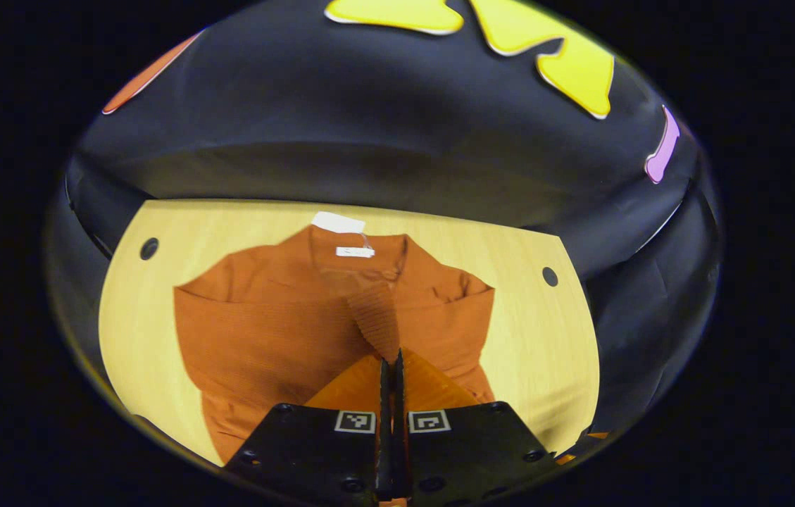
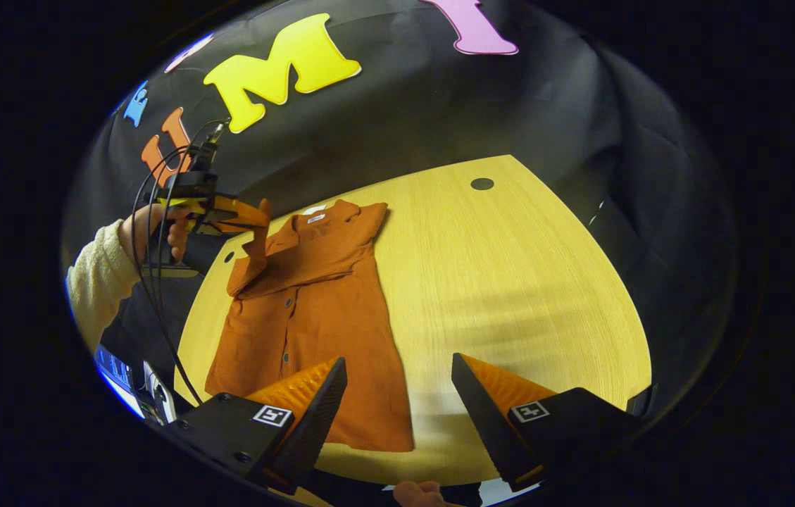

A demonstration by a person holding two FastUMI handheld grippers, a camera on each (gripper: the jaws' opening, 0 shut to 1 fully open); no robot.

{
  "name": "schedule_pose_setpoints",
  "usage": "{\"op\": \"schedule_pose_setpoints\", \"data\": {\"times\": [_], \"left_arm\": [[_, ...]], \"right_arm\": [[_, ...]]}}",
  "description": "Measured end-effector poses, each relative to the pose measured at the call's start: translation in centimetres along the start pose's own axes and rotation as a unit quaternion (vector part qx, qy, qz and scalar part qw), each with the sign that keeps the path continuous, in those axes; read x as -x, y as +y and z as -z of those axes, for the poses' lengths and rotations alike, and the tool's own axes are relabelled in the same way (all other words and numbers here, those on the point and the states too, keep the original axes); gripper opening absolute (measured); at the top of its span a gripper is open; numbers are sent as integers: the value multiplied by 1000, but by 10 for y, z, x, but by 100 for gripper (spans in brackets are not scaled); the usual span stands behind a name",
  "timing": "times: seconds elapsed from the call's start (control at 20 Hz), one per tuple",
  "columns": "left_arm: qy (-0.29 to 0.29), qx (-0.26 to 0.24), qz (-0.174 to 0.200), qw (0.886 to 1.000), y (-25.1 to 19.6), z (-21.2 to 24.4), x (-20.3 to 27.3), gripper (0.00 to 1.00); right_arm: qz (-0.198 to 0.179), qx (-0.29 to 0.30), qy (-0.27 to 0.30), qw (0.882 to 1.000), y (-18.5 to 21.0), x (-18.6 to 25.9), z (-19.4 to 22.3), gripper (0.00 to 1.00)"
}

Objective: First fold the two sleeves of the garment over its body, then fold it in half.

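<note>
Right gripper (image 2: pixel 397 394) nearest, fingers spread wide, nothing between them, hovering over hem of rust-orange shirt (image 2: pixel 313 310). Shirt lies flat on wooden table (image 2: pixel 510 282), collar toward far edge. Farther off, left gripper (image 1: pixel 390 366) fingers pinched together on ribbed sleeve cuff (image 1: pixel 376 320), lifted above shirt body.

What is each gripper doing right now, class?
Left gripper: closed on a sleeve, lifted over the shirt.
Right gripper: open, holding nothing, above the table.
</note>
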State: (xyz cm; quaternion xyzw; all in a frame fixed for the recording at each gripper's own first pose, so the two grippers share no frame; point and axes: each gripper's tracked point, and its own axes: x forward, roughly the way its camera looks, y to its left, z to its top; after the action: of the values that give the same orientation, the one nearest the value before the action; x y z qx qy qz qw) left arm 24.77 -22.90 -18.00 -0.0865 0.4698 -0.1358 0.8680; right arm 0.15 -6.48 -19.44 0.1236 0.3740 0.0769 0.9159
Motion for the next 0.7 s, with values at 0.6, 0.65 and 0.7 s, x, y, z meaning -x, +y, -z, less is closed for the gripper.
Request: {"op": "schedule_pose_setpoints", "data": {"times": [0.6,0.65,0.7], "left_arm": [[34,15,11,999,-72,13,-75,6],[38,19,17,999,-75,15,-76,8],[45,21,23,999,-79,18,-77,11]], "right_arm": [[26,-13,26,999,-30,-11,16,96],[27,-13,29,999,-30,-12,17,92],[27,-13,30,999,-30,-13,17,96]]}}
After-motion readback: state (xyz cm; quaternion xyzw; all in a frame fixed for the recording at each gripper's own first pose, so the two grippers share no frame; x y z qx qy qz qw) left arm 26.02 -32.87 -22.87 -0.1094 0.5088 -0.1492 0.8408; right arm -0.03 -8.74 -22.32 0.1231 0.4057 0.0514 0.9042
